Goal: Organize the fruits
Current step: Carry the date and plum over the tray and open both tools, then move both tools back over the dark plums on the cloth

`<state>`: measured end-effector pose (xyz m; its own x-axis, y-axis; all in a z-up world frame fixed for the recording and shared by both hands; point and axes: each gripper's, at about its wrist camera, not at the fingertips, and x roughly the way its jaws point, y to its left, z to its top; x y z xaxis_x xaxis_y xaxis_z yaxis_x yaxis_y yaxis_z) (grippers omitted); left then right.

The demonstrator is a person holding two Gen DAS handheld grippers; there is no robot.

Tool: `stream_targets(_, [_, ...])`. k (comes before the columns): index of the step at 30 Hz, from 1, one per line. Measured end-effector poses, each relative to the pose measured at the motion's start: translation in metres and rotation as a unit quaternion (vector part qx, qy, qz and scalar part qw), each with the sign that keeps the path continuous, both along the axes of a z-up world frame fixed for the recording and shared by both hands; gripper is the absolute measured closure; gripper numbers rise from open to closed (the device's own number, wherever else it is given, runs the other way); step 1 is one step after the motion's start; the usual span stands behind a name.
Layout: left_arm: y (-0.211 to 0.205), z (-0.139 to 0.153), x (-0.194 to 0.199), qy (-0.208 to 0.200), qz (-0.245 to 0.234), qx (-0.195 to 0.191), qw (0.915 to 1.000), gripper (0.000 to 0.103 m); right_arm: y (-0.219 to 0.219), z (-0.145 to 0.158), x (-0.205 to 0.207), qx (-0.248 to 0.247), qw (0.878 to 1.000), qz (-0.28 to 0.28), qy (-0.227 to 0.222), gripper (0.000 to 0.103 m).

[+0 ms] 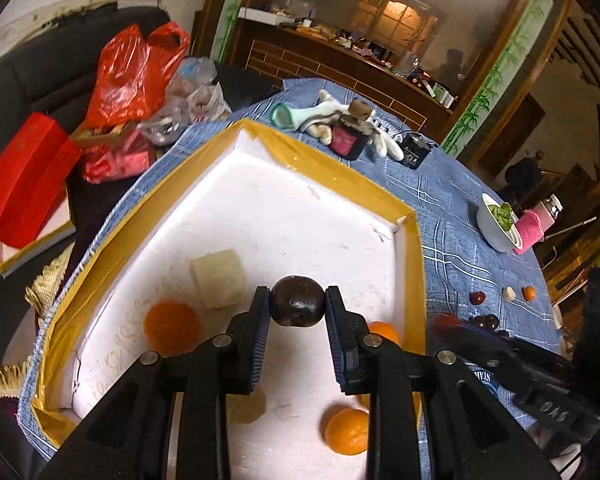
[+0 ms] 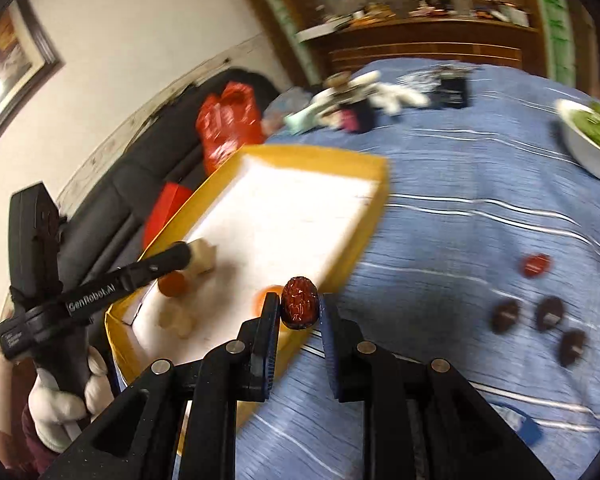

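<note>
Left gripper (image 1: 297, 307): jaws clamped on dark fruit (image 1: 297, 306), over white tray (image 1: 414, 280). Right gripper (image 2: 300, 309): jaws pinching red date (image 2: 299, 302) above tray's yellow rim. Lower before release; avoid oranges (image 1: 172, 326).

White lettering "GenRobot.AI" runs along the left gripper's (image 2: 180, 258) black arm in the right wrist view. The right gripper (image 1: 444, 322), in the left wrist view, bears embossed letters reading about "DAS", upside down. Faint handwritten digits on the tray (image 1: 112, 344) floor, the blue label (image 1: 486, 380) and the small boxes' print: illegible.
</note>
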<state>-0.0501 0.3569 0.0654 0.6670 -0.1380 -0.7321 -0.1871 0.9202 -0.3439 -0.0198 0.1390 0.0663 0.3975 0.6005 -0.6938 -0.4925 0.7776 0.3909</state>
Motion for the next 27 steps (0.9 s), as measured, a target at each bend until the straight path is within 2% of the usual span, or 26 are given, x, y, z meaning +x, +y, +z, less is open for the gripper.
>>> stream_targets(2, [0.004,-0.001,-0.004,0.000,0.003,-0.011,0.9999,0.055,0.019,-0.003,0.002,-0.004,1.000,0.013,0.003,0.079])
stream_targets(3, [0.007,0.000,-0.008,-0.004,0.008,-0.016,0.9998,0.050,0.028,-0.006,0.005,-0.005,1.000,0.016,0.008,0.079])
stream_targets(5, [0.011,0.003,-0.013,-0.013,0.013,-0.023,0.9996,0.043,0.039,-0.010,0.011,-0.005,1.000,0.017,0.016,0.069])
stream_targets(8, [0.018,0.007,-0.023,-0.024,0.021,-0.040,0.9987,0.033,0.046,-0.014,0.013,-0.001,1.000,0.017,0.020,0.060])
stream_targets(12, [0.021,0.011,-0.036,-0.035,0.030,-0.063,0.9970,0.032,0.037,-0.009,0.005,-0.001,1.000,0.007,0.012,0.060])
stream_targets(15, [0.016,0.014,-0.043,-0.038,0.027,-0.079,0.9958,0.030,0.014,-0.002,-0.003,0.012,1.000,-0.010,0.008,0.059])
stream_targets(19, [0.000,0.022,-0.053,-0.047,0.005,-0.091,0.9947,0.029,-0.028,0.001,-0.024,0.018,0.999,-0.046,-0.002,0.057])
stream_targets(22, [-0.019,0.028,-0.059,-0.053,-0.016,-0.099,0.9936,0.022,-0.061,0.000,-0.041,0.020,0.997,-0.077,-0.009,0.052])
stream_targets(27, [-0.070,0.035,-0.066,-0.051,-0.072,-0.101,0.9910,0.021,-0.119,-0.010,-0.067,0.062,0.987,-0.145,0.003,0.051])
